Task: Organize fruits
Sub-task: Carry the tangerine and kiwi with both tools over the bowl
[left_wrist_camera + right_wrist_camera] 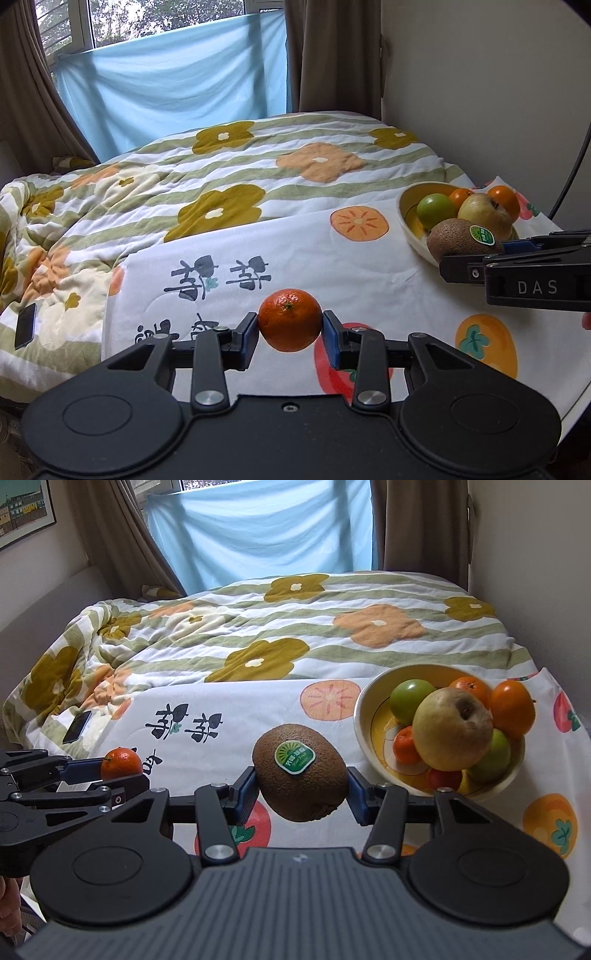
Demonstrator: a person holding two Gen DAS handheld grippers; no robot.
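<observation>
The left gripper (pixel 290 328) has its jaws drawn in tight on a mandarin (pixel 290 319), blue pads pressing its two flanks, stem end facing up toward the camera. The right gripper (pixel 301 788) has its jaws clamped on a kiwi (pixel 300 771), whose long axis runs across between the pads, slightly tilted (sticker side up). Both fruits hang clear above the persimmon-print cloth (pixel 332 266) spread on the bed (pixel 221 166).

To the right stands the bowl (pixel 364 716), already heaped: a yellow apple (pixel 452 729), green apples, several oranges and something small and red below. No loose fruit shows on the cloth, so by my reckoning these two held pieces are the last, and only setting them in the bowl remains. The bowl is crowded, so either could roll off.
</observation>
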